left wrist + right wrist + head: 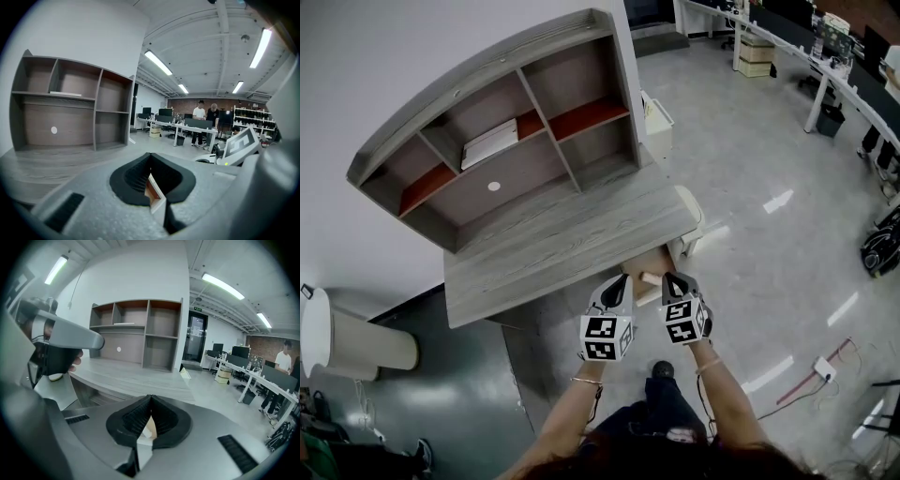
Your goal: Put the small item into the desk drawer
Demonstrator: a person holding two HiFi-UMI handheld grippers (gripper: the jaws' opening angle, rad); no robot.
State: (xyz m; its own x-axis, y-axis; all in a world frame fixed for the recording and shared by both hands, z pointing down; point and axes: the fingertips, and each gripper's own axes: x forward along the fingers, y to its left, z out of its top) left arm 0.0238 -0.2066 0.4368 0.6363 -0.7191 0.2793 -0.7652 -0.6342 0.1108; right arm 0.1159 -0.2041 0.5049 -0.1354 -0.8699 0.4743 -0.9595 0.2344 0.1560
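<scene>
The drawer (639, 260) is pulled out from under the tabletop (553, 242). A small cream item (651, 277) lies at its front, between the left gripper (620, 282) and right gripper (675, 280). Both have their jaws squeezed together.

the desk (562, 239) is matt grey wood grain, the floor (750, 169) smooth and glossy.
</scene>
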